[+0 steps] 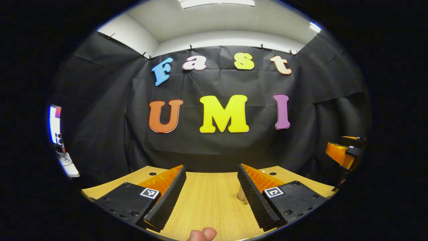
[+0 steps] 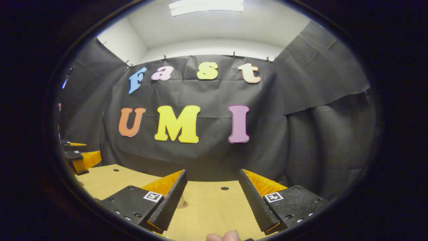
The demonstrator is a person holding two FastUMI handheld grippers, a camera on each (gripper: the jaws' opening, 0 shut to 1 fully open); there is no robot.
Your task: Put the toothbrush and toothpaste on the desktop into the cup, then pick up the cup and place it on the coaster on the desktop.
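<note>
Wooden desktop (image 1: pixel 210 201) — pale, smooth laminate with cable holes. Left gripper (image 1: pixel 211 197) and right gripper (image 2: pixel 211 199), ribbed fingers spread wide, hold nothing. A small pale cylinder (image 1: pixel 241 194), partly hidden by a finger — perhaps the cup, too little shows to tell. If so, probably light and rigid; grasp across its wall. Toothbrush, toothpaste, coaster: place cannot be told.
</note>
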